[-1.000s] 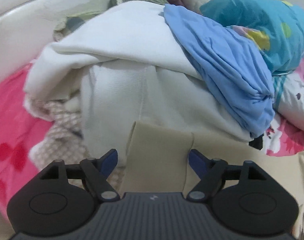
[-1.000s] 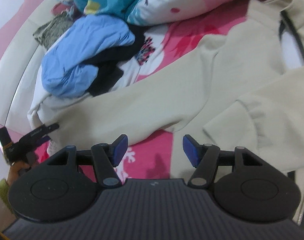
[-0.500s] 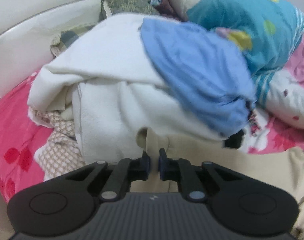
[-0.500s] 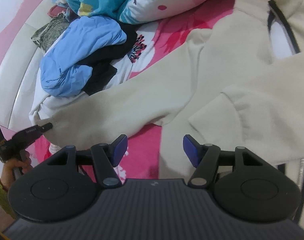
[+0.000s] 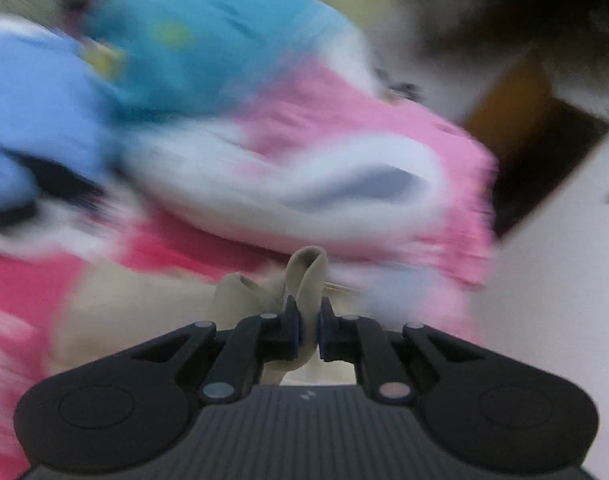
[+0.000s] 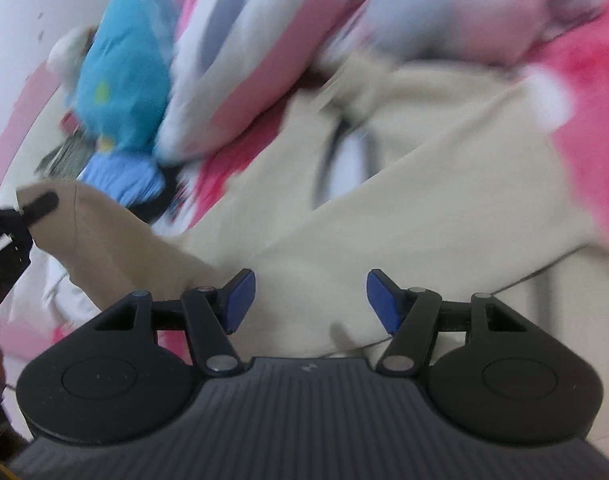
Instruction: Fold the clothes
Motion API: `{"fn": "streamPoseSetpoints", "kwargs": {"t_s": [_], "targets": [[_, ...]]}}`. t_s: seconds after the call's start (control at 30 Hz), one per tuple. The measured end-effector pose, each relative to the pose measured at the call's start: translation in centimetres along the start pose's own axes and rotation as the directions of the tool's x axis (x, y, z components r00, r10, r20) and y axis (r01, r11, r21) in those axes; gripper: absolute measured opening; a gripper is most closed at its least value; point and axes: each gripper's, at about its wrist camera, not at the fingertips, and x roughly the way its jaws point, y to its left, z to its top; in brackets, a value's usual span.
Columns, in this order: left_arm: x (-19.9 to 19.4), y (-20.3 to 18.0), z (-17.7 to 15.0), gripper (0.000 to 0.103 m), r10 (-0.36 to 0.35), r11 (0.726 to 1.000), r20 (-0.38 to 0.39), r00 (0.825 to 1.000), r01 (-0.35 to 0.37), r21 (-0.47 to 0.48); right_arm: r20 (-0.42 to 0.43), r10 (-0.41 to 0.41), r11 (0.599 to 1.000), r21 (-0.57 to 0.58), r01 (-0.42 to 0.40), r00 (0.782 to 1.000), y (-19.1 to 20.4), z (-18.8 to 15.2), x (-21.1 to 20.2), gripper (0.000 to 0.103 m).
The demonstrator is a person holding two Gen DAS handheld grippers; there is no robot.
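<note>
Left tongs are pinching a bunched bit of the beige jacket, w/ a loop of sleeve cloth poking up btwn the blue pads; from my right wrist cam I see those same tongs at the far left edge, clamped on the sleeve end and holding it up off the bed, so the sleeve drapes down toward the jacket body. Right tongs are spread wide, gripping nothing, hovering just above the jacket's body. Jacket lies spread over the pink bedsheet, its dark zipper line visible near the collar, tho blurred. Both views are heavily smeared, so detail is poor. Beyond the jacket sits a pink & white striped pillow, and next to it a teal cushion w/ a yellow-green dot. A light blue garment is bunched below the teal cushion, near the lifted sleeve, w/ smth dark just beside it that I can't ID. In the left wrist cam the same teal cushion and blue garment show upper left, the pillow is mid-frame, and a white wall fills the right side.
</note>
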Motion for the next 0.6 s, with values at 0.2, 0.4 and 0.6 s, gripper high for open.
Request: {"fn": "streamPoseSetpoints", "kwargs": {"t_s": [0.2,0.4,0.6], "targets": [[11.5,-7.6,-9.9,0.048,-0.137,0.99,-0.246,0.959,0.129,-0.05,0.076,-0.147,0.988,0.068,0.142,0.986,-8.4,1.4,-4.3,0.065],[9.8,-6.5,-12.8,0.056,-0.064,0.995,-0.318,0.946,0.085,0.052,0.049,-0.126,0.975,0.189,0.115,0.991,-13.4,0.4,-4.0,0.065],[5.0,-1.2,-9.9,0.055,0.308,0.901,-0.239,0.921,-0.202,0.385,-0.014,-0.002,0.986,0.165,0.004,1.0,-11.7,1.5,0.5,0.065]]}}
